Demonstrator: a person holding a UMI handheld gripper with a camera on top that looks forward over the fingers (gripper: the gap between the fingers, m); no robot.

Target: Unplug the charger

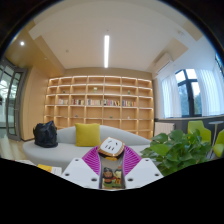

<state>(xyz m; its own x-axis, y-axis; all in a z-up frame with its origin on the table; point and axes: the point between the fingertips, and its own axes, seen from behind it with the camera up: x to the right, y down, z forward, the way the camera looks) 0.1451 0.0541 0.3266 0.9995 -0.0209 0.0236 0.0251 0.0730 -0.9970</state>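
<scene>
Bookshelves (100, 100) behind; jaws clamp white charger (111, 147).

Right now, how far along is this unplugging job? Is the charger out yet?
Done, it seems: the white charger is clamped between the pink pads of the gripper. It is held up facing the sofa and bookshelf, with no socket in view. In hand: gripping it. Left: probably just setting it down. I cannot tell whether a cable trails from it.

wooden bookshelf (100, 103), soft cloth sofa (70, 152); yellow fabric cushion (87, 134)
</scene>
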